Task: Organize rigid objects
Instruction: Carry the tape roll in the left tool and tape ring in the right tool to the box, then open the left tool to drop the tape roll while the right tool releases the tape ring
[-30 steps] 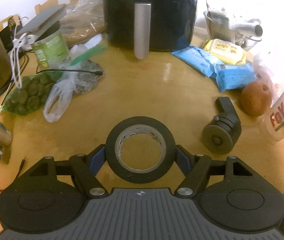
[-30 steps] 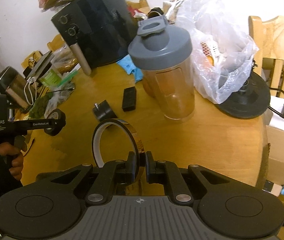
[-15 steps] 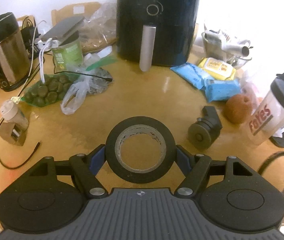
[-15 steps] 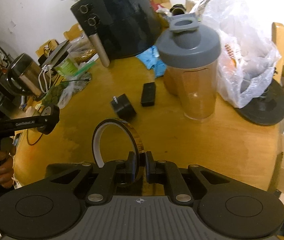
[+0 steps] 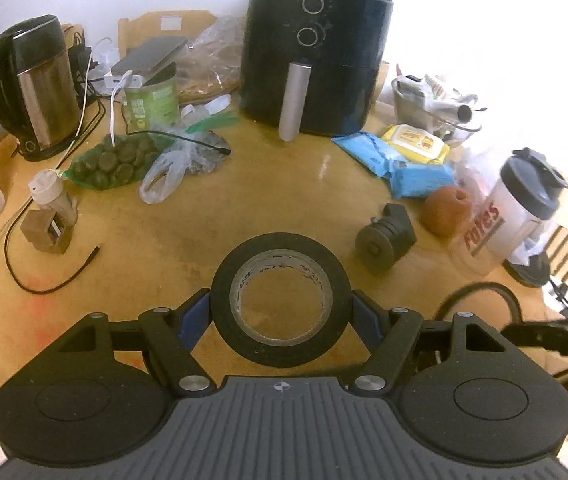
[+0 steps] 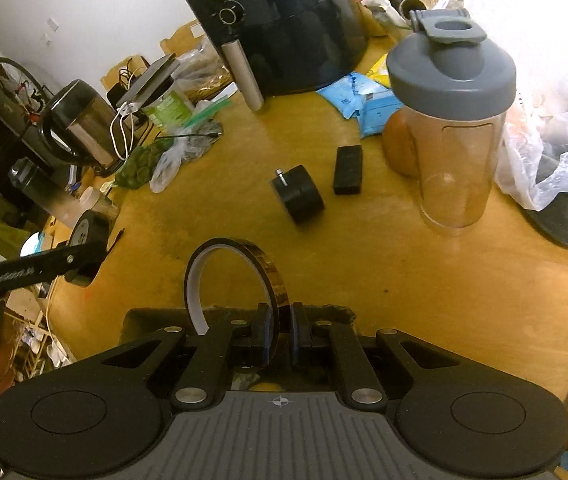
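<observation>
Your left gripper [image 5: 282, 316]: jaws spread wide, pads clamped on outer rim of black tape roll [image 5: 281, 300], roll held clear above wooden table [image 5: 188, 240]. Your right gripper [image 6: 280, 330]: jaws nearly together, pinching wall of thin amber tape ring [image 6: 240, 276], ring upright, off table. Black caster wheel [image 6: 297, 194] lies on table, small black block [image 6: 347, 170] just beside it, shaker bottle [image 6: 453, 120] near both. Air fryer [image 5: 313, 54] at table's far edge.
</observation>
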A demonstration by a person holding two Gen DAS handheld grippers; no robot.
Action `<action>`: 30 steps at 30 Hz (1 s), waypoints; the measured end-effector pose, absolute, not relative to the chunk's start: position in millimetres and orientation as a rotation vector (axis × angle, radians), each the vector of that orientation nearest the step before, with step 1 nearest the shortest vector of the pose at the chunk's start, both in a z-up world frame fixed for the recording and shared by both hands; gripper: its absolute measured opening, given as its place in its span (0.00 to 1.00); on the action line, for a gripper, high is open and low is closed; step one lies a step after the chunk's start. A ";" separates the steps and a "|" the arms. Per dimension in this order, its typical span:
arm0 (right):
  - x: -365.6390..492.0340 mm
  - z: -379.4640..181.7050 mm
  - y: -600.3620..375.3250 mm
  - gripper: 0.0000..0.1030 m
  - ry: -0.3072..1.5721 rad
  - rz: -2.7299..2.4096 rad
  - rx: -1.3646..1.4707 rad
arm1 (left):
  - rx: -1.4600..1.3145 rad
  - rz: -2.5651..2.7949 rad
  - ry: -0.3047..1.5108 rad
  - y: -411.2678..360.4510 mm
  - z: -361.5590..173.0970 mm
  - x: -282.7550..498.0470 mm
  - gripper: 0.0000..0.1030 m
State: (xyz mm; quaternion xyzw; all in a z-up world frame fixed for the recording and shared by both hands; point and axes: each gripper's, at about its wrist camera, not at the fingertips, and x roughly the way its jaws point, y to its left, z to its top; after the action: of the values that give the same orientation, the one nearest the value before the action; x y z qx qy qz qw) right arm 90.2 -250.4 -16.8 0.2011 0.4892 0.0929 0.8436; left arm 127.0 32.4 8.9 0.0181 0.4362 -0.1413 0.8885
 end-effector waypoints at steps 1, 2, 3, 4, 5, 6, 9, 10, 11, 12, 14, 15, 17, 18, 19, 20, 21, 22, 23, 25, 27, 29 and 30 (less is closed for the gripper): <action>89.8 -16.4 -249.6 0.12 1.031 0.195 0.425 | 0.043 -0.300 0.905 31.9 9.4 123.2 0.70; 89.1 -15.7 -248.9 0.12 1.028 0.192 0.424 | 0.049 -0.308 0.904 31.4 9.5 119.5 0.70; 88.4 -15.2 -248.1 0.12 1.025 0.188 0.425 | 0.056 -0.316 0.905 30.1 9.1 116.2 0.70; 87.8 -14.7 -247.9 0.12 1.021 0.183 0.428 | 0.066 -0.328 0.906 28.4 8.0 112.5 0.70; 87.2 -14.3 -248.1 0.12 1.019 0.178 0.431 | 0.075 -0.340 0.909 27.2 6.2 108.6 0.70; 86.9 -14.1 -248.2 0.12 1.016 0.172 0.434 | 0.085 -0.352 0.912 25.9 4.2 104.6 0.70; 82.9 -13.7 -249.5 0.12 1.010 0.151 0.445 | 0.108 -0.387 0.927 21.2 -3.4 92.2 0.70; 81.4 -13.6 -249.5 0.12 1.008 0.144 0.448 | 0.113 -0.402 0.932 19.3 -5.9 87.8 0.70; 79.4 -13.6 -249.4 0.12 1.007 0.135 0.449 | 0.116 -0.413 0.937 18.0 -7.8 84.1 0.70; 77.3 -13.2 -249.8 0.12 1.006 0.129 0.452 | 0.118 -0.423 0.943 16.3 -9.7 80.4 0.70; 73.2 -13.0 -250.5 0.12 1.003 0.118 0.457 | 0.122 -0.438 0.955 13.6 -13.5 72.9 0.70; 71.7 -12.6 -250.6 0.12 1.002 0.113 0.459 | 0.125 -0.445 0.960 12.4 -15.3 69.4 0.70; 67.7 -12.0 -250.8 0.12 0.999 0.104 0.462 | 0.127 -0.456 0.964 10.9 -17.8 63.1 0.70; 65.6 -11.7 -251.1 0.12 0.997 0.101 0.462 | 0.127 -0.458 0.965 10.5 -18.7 60.6 0.71; 63.6 -11.5 -251.5 0.12 0.996 0.098 0.462 | 0.127 -0.459 0.967 10.0 -19.8 58.1 0.71; 61.7 -11.3 -251.6 0.12 0.996 0.095 0.463 | 0.128 -0.457 0.970 9.5 -20.8 56.2 0.71; 60.2 -11.3 -251.6 0.12 0.996 0.093 0.463 | 0.128 -0.456 0.972 9.2 -21.4 54.5 0.71; 58.8 -11.6 -251.4 0.12 0.999 0.092 0.465 | 0.125 -0.454 0.974 9.0 -21.8 52.9 0.71; 57.6 -11.7 -251.5 0.12 1.000 0.091 0.467 | 0.122 -0.452 0.976 8.8 -22.0 51.4 0.71; 55.5 -10.7 -251.7 0.12 0.999 0.094 0.468 | 0.118 -0.438 0.970 8.6 -21.5 48.3 0.71; 54.2 -8.9 -251.9 0.12 0.995 0.099 0.461 | 0.106 -0.427 0.956 9.0 -18.4 45.5 0.71; 53.0 -8.2 -252.3 0.12 0.995 0.108 0.457 | 0.097 -0.415 0.950 8.7 -16.0 42.1 0.71; 52.7 -8.0 -252.1 0.12 0.997 0.112 0.455 | 0.093 -0.404 0.950 8.8 -15.6 40.4 0.71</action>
State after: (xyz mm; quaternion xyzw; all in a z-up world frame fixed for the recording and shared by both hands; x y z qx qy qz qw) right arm 52.7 -252.1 -8.0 0.2162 0.4738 0.0533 0.8520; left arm 40.4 8.8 -15.6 0.0446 0.4542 -0.1929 0.8686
